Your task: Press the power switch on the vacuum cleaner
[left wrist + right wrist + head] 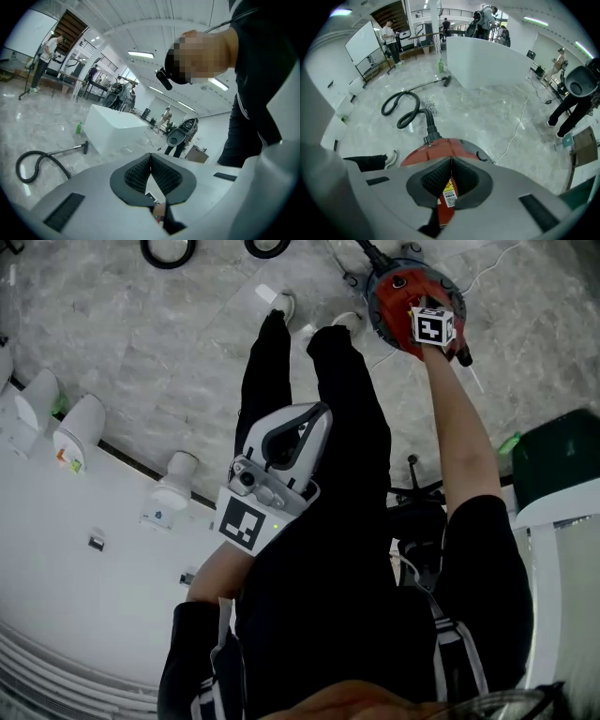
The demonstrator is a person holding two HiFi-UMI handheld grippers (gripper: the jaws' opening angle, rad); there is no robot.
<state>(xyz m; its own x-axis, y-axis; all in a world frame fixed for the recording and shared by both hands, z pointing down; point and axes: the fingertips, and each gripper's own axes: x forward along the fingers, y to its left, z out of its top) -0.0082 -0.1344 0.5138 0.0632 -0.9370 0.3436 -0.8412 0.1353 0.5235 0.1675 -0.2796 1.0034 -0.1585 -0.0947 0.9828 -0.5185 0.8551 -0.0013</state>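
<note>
The red round vacuum cleaner (401,294) stands on the grey marble floor at the top right of the head view. My right gripper (429,336) hangs straight over it at arm's length, its marker cube covering part of the red top. In the right gripper view the jaws are shut, and the red body (436,149) with a yellow-and-white label (449,193) lies just below their tips. The black hose (408,111) curls away from the vacuum. I cannot make out the power switch. My left gripper (317,420) is held by the person's waist, shut and empty.
The person's legs and shoes (281,306) stand just left of the vacuum. A white cable (516,125) trails across the floor at the right. A white partition (487,61) and a green bottle (439,65) stand beyond. A dark green box (555,456) sits at the right.
</note>
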